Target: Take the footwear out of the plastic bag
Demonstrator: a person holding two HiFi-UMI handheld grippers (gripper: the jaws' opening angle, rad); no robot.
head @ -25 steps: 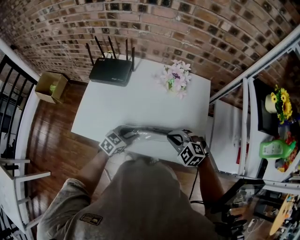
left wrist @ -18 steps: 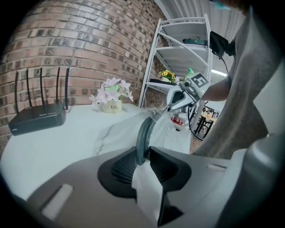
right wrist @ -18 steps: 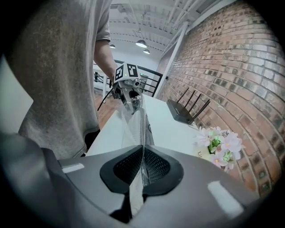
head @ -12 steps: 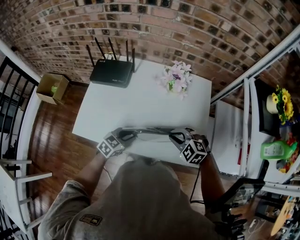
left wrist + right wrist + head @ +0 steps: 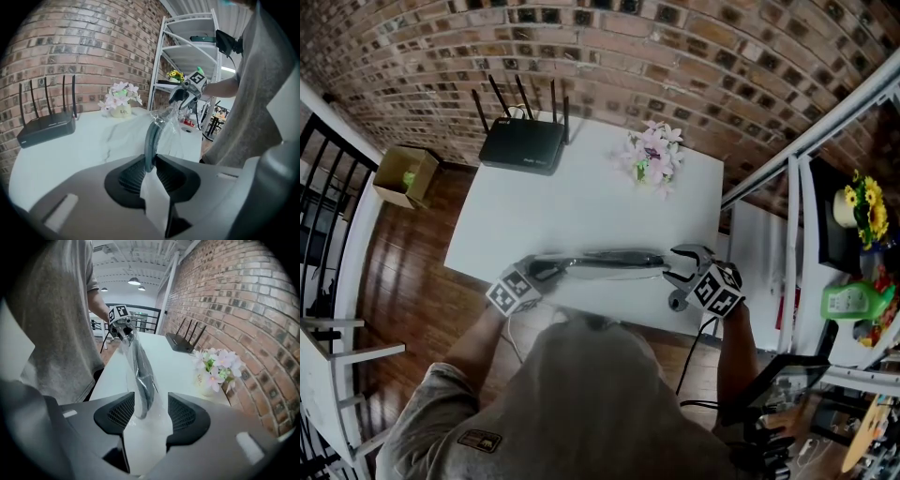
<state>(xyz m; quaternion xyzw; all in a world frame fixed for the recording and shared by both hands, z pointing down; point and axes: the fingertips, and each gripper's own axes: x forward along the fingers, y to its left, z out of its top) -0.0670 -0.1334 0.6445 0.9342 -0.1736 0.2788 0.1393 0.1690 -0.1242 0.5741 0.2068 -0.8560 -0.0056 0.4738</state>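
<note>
Mostly the person's grey shirt [image 5: 581, 394] hides the near edge of the white table [image 5: 581, 206] in the head view. Left gripper [image 5: 150, 169] pinches the dark footwear [image 5: 151, 136] edge-on through the clear plastic bag [image 5: 174, 123]; its jaws have just been closing on it. Right gripper [image 5: 151, 414] is spread and has just been opening; the footwear's other bagged end sits between the pads, not pressed. Footwear spans both grippers along the near table edge, inside the bag. Can't tell if it rests on the table or what kind it is, since only a thin edge shows. Farther back, the flower pot [image 5: 123, 111] reads "Life". Router [image 5: 523, 142] print is too small to read.
</note>
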